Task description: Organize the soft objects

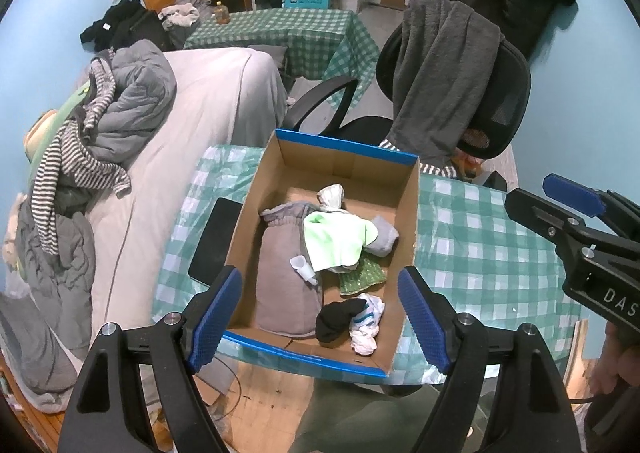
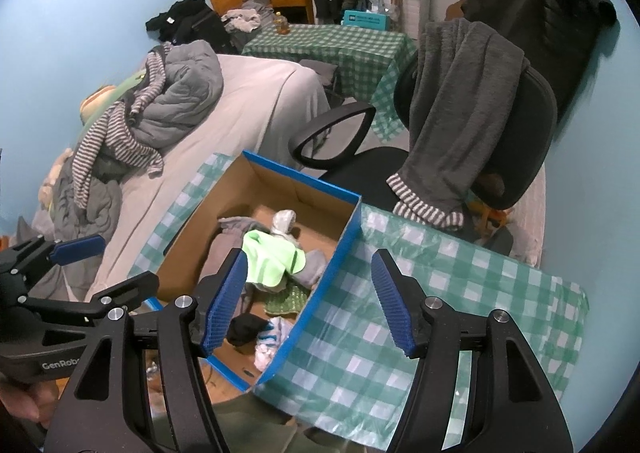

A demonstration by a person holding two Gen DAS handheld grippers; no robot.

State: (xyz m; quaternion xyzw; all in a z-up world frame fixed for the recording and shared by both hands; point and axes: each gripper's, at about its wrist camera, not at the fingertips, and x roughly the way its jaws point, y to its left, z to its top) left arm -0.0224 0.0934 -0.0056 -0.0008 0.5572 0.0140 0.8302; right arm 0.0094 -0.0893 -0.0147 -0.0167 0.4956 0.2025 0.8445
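While both my claws hang over the table with nothing in them, I read this as a pause between one pick and the next. My left gripper (image 1: 320,317) is spread wide, its blue pads straddling the near end of the cardboard box (image 1: 352,165) from above, clear of the contents. My right gripper (image 2: 310,301) is equally wide, with its left pad over the box's right wall and its right pad over bare checked tablecloth (image 2: 460,293); it grips nothing either.

Inside the box lie the soft things: a grey drawstring pouch (image 1: 284,277) along the left side, a light green cloth (image 1: 332,241) heaped in the middle, a grey sock (image 1: 384,239) just beside it to the right, a darker green patterned cloth (image 1: 362,277) partly under the heap, and at the near end a black sock (image 1: 338,319) touching a white bundle (image 1: 368,329). A white bundle (image 1: 332,195) sits further back.

Judging by this, most of the collecting looks done on this table; I see no loose cloth left on it. A dark flat slab (image 1: 216,241) lies left of the box, hard-looking, not mine to sort. More fabric is draped on the chair (image 2: 468,113) and bed (image 2: 248,109), so the next move likely calls for reaching outward, or tidying the heap by lowering onto the green cloth.
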